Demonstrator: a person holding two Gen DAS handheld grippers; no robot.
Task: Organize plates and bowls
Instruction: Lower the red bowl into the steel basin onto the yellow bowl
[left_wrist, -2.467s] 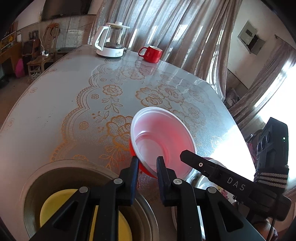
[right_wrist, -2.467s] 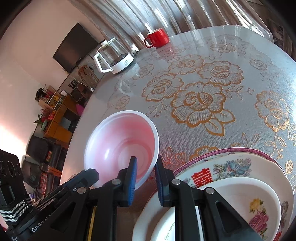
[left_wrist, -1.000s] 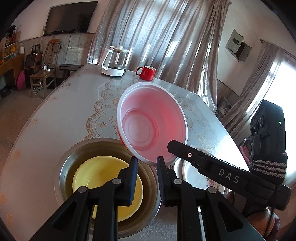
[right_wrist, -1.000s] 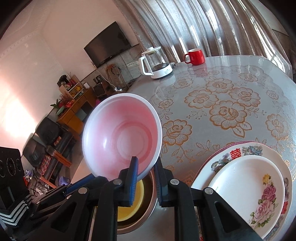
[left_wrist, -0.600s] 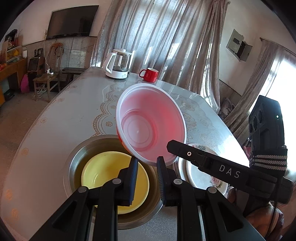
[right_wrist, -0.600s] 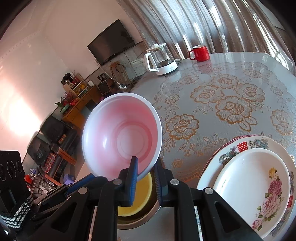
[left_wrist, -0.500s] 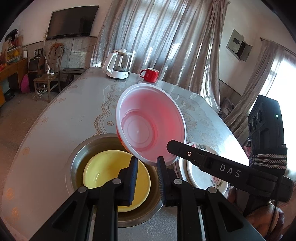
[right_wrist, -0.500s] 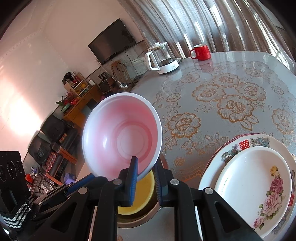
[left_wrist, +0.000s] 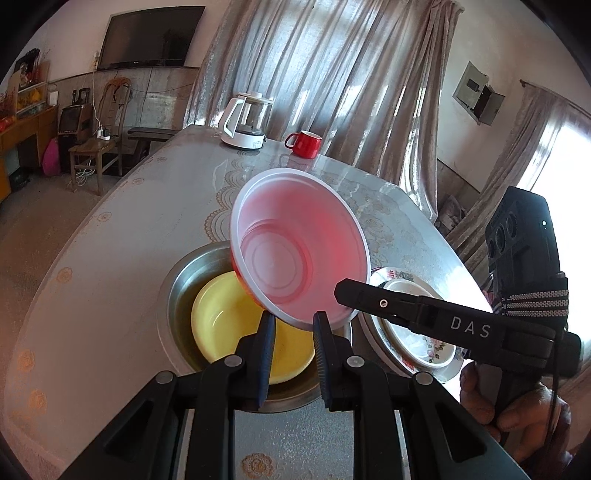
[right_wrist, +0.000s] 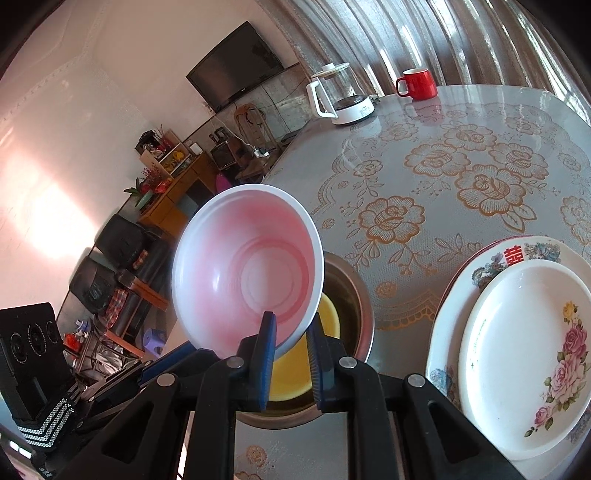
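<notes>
Since 2.5 seconds ago the red plastic bowl (left_wrist: 299, 247) has left the table (left_wrist: 110, 266) and now hangs tilted above the yellow bowl (left_wrist: 229, 317) nested in the steel basin (left_wrist: 177, 291); nesting appears imminent. Left gripper (left_wrist: 291, 336) and right gripper (right_wrist: 290, 332) both pinch its near rim. White inside, red outside, empty.

From my feed, the tabletop (right_wrist: 480, 122) wore a grey cloth with gold roses and carried a steel basin (right_wrist: 364, 321), a stack of two flowered plates (right_wrist: 517, 354) beside it, and a glass kettle (right_wrist: 341, 98) and red mug (right_wrist: 417, 84) at the far edge.
</notes>
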